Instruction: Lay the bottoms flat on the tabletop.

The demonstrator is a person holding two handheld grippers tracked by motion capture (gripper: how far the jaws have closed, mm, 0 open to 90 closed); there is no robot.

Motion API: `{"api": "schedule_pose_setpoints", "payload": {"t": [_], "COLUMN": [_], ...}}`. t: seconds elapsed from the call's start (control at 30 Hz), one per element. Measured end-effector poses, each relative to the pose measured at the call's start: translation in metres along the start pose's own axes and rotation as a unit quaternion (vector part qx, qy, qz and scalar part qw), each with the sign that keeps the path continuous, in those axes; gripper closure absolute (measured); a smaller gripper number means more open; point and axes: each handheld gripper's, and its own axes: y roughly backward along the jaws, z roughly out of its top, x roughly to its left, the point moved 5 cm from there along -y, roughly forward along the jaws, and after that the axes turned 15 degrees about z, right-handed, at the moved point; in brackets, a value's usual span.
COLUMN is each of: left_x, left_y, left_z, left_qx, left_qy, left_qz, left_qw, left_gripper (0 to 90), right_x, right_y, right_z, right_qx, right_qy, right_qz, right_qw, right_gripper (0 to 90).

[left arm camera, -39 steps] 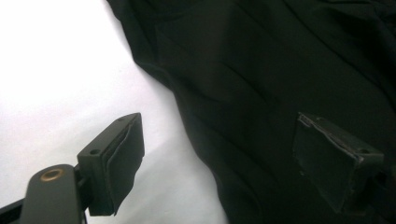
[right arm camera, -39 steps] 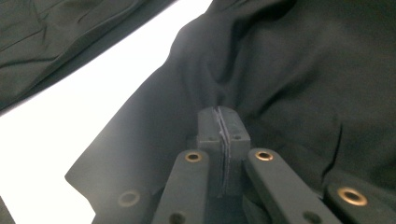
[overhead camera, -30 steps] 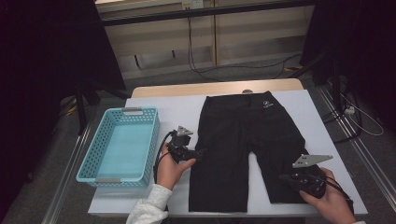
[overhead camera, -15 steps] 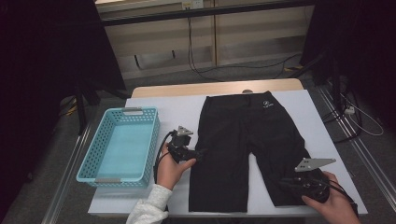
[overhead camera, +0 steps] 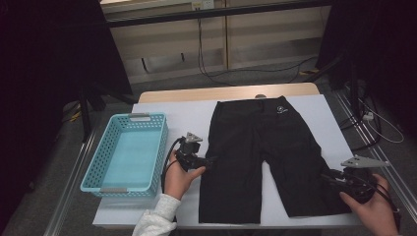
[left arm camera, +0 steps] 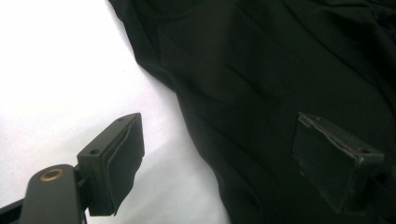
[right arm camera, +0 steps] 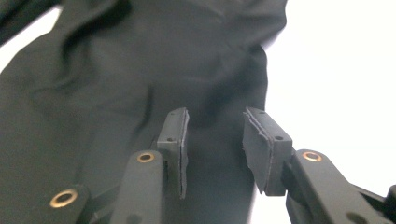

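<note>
Lying flat and spread out on the white tabletop (overhead camera: 187, 123), the black shorts (overhead camera: 265, 152) have their waistband at the far side and both legs pointing toward the person; no fold has been made, so laying out looks done and the folding itself is all left. A light blue basket (overhead camera: 130, 152) stands empty just left of them, perhaps where the folded shorts are to end up.

At the outer edge of one leg the left gripper (overhead camera: 209, 161) has its jaws spread wide, one over bare tabletop and the other above the cloth, gripping nothing. By the hem of the other leg, the right gripper (overhead camera: 330, 178) has just been opening its jaws; in the right gripper view they stand apart over the fabric with the pads (right arm camera: 180, 140) apparently clear of it, though dark cloth against dark pads makes that hard to confirm. Neither hand has a hold yet.
</note>
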Motion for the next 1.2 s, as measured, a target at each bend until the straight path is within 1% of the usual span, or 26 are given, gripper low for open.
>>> {"api": "schedule_pose_setpoints", "payload": {"t": [0.07,0.13,0.23,0.3,0.33,0.37,0.4,0.47,0.5,0.53,0.6,0.67,0.73,0.77,0.83,1.0,1.07,1.1,1.17,1.2], "left_x": [0.0,0.0,0.0,0.0,0.0,0.0,0.0,-0.001,-0.001,-0.002,-0.002,-0.001,-0.001,0.0,0.0,0.003,0.003,0.003,0.003,0.004], "left_y": [0.0,0.0,-0.001,0.0,0.0,-0.001,-0.001,-0.001,-0.001,-0.001,-0.002,-0.001,-0.001,0.0,0.0,0.001,0.002,0.002,0.002,0.002], "left_z": [0.0,0.0,-0.001,0.0,0.0,0.0,0.0,0.0,0.0,0.0,-0.001,-0.001,-0.001,-0.001,0.0,-0.001,-0.001,-0.001,-0.002,-0.002], "left_qx": [0.001,0.0,0.003,0.003,0.004,0.0,0.0,0.0,0.0,0.003,0.002,0.003,0.002,0.003,0.0,-0.001,0.0,-0.001,0.0,0.001], "left_qy": [0.0,0.0,-0.002,-0.002,-0.003,-0.001,-0.001,0.0,-0.001,-0.004,-0.004,-0.003,-0.001,-0.002,0.002,0.004,0.003,0.003,0.005,0.004], "left_qz": [0.001,-0.001,0.0,-0.001,-0.001,0.007,0.001,-0.001,-0.002,-0.001,-0.001,-0.003,-0.002,-0.003,-0.001,0.001,0.0,0.001,0.001,0.001], "left_qw": [1.0,1.0,1.0,1.0,1.0,1.0,1.0,1.0,1.0,1.0,1.0,1.0,1.0,1.0,1.0,1.0,1.0,1.0,1.0,1.0], "left_gripper": [17.1,17.1,17.2,17.2,17.3,17.3,17.3,17.3,17.3,17.3,17.3,17.3,17.3,17.3,17.3,17.3,17.3,17.3,17.3,17.3], "right_x": [-0.005,-0.009,-0.013,-0.016,-0.017,-0.017,-0.016,-0.016,-0.016,-0.015,-0.014,-0.014,-0.012,-0.011,-0.01,-0.008,-0.008,-0.007,-0.008,-0.008], "right_y": [-0.002,-0.004,-0.004,-0.004,-0.003,-0.002,-0.002,-0.001,-0.001,-0.001,0.0,0.0,0.001,0.003,0.006,0.015,0.018,0.019,0.02,0.02], "right_z": [-0.003,-0.004,-0.005,-0.006,-0.006,-0.006,-0.006,-0.007,-0.007,-0.007,-0.008,-0.009,-0.01,-0.011,-0.013,-0.022,-0.025,-0.027,-0.028,-0.028], "right_qx": [0.007,0.011,0.005,0.001,0.0,0.001,0.003,0.004,0.004,0.004,0.005,0.007,0.008,0.011,0.014,0.016,0.016,0.017,0.015,0.009], "right_qy": [-0.003,-0.012,-0.016,-0.027,-0.032,-0.032,-0.034,-0.037,-0.034,-0.036,-0.04,-0.046,-0.043,-0.046,-0.046,-0.057,-0.056,-0.056,-0.055,-0.06], "right_qz": [-0.01,-0.014,-0.026,-0.023,-0.021,-0.018,-0.016,-0.015,-0.012,-0.009,-0.005,0.004,0.008,0.011,0.015,0.025,0.031,0.032,0.037,0.036], "right_qw": [0.9999,0.9998,0.9995,0.9994,0.9993,0.9993,0.9993,0.9992,0.9993,0.9993,0.9992,0.9989,0.999,0.9988,0.9987,0.9979,0.9978,0.9978,0.9977,0.9975], "right_gripper": [60.9,60.7,59.7,59.9,62.5,65.7,67.6,69.8,71.1,75.3,79.4,86.5,88.4,88.5,88.8,88.7,88.4,87.8,81.0,79.5]}}
